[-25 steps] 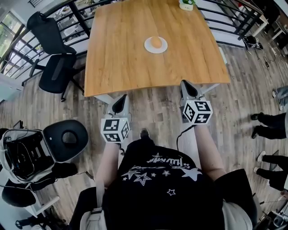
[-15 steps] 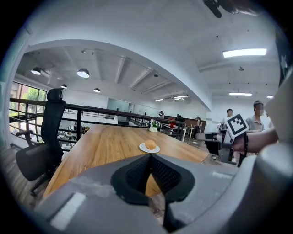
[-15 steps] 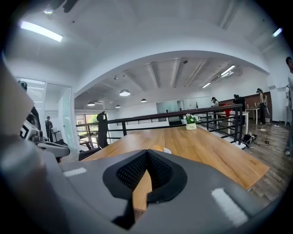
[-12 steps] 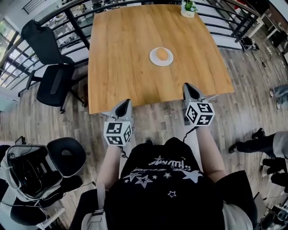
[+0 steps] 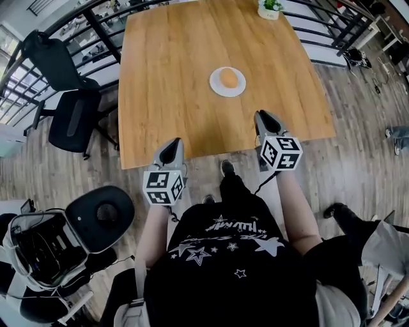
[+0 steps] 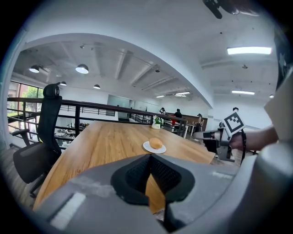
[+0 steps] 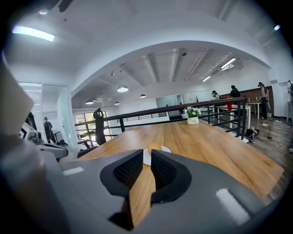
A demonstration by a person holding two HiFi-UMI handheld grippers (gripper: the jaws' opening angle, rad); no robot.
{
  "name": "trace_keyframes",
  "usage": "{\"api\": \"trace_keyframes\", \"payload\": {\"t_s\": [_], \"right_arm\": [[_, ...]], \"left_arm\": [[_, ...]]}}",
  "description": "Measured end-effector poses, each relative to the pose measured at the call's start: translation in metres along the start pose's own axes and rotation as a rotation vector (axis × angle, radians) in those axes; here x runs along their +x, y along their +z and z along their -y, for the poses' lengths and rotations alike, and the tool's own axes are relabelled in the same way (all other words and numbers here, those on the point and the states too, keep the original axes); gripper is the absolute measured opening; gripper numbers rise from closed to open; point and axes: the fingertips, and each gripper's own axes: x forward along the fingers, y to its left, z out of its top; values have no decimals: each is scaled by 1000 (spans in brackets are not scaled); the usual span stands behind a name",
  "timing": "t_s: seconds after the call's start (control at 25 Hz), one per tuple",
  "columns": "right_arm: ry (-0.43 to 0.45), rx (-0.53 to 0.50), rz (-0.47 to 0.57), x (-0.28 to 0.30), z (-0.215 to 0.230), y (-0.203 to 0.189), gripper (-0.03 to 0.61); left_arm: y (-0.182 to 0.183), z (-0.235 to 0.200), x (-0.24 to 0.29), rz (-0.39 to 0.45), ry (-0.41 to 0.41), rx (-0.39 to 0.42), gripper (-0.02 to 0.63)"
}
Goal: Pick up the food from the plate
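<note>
We see the food, a round orange-brown lump, sitting on a small white plate. The plate lies a little right of the middle of a square wooden table. Nothing touches the food.

At the near side of the table we hold two grippers, both well apart from the plate. The right gripper hangs over the table's near edge, nearly in line with the plate. Its jaws stand a narrow slit apart and are opening, with nothing between them. The left gripper hovers at the near edge, further left. Its jaws are pressed together at the tips and hold nothing.

A small potted plant stands at the table's far right corner. A black railing runs past the table's far and left sides. A black office chair stands to the left, on a wood floor.
</note>
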Motion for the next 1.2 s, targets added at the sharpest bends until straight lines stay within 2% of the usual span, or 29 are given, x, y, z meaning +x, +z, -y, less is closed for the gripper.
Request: {"api": "trace_keyframes", "payload": {"t_s": [0.2, 0.48, 0.76, 0.96, 1.2], "right_arm": [[55, -17, -19, 55, 13, 22, 83], [127, -27, -82, 127, 28, 34, 175], [196, -56, -177, 190, 21, 18, 300], [227, -70, -259, 214, 19, 3, 373], [244, -91, -343, 237, 13, -25, 391]], "left_arm": [[19, -13, 36, -8, 45, -14, 2], [42, -34, 87, -2, 92, -16, 2], [46, -59, 128, -14, 114, -27, 2], [55, -61, 146, -17, 131, -36, 2], [53, -67, 159, -31, 152, -49, 2]]}}
